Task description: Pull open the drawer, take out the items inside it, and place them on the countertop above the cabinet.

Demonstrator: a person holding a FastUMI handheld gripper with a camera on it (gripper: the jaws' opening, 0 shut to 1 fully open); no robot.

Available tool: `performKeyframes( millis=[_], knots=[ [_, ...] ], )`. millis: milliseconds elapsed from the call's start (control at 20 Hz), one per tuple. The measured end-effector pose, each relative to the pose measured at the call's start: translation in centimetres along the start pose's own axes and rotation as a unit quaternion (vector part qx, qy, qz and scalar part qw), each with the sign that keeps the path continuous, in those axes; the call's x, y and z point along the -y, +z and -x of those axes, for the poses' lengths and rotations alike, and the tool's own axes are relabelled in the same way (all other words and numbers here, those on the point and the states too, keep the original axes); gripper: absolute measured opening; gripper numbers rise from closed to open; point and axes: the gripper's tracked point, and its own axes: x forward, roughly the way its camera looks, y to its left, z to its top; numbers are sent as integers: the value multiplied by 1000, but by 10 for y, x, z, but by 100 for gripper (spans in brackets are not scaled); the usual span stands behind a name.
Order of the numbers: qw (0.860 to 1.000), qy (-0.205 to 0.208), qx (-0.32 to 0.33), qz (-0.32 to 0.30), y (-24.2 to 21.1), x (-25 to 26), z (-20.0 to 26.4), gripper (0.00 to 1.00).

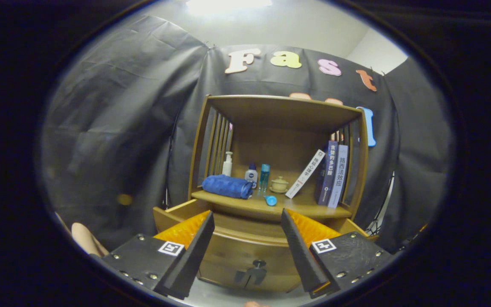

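My fingers [247, 232] stand wide apart with nothing between them, held just above the front of the pulled-out drawer [245, 251], whose dark knob [257, 264] shows low between them. I cannot see inside the drawer. Beyond the fingers is the cabinet's surface [305, 209]. On it, from left to right: a rolled blue towel [227, 186], a white pump bottle [227, 164] behind it, a small white bottle with a blue cap [251, 174], a tall clear blue bottle [264, 177], a small blue cap [270, 200] lying nearer, a cream lidded cup [279, 184], and books [332, 175] leaning at the far right.
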Motion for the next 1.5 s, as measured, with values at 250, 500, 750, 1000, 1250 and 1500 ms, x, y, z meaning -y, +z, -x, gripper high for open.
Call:
performKeyframes(
  millis=[250, 500, 750, 1000, 1250, 1500],
  knots=[
    [999, -2, -15, 30, -28, -9, 3, 95],
    [998, -16, -52, 22, -61, -6, -11, 98],
    [994, -65, -85, -9, -88, 19, -27, 98],
    [988, -95, -112, -56, -114, 35, -39, 98],
    [983, -109, -113, -96, -121, 40, -43, 98],
    [986, -107, -105, -73, -124, 41, -48, 98]
  ],
)
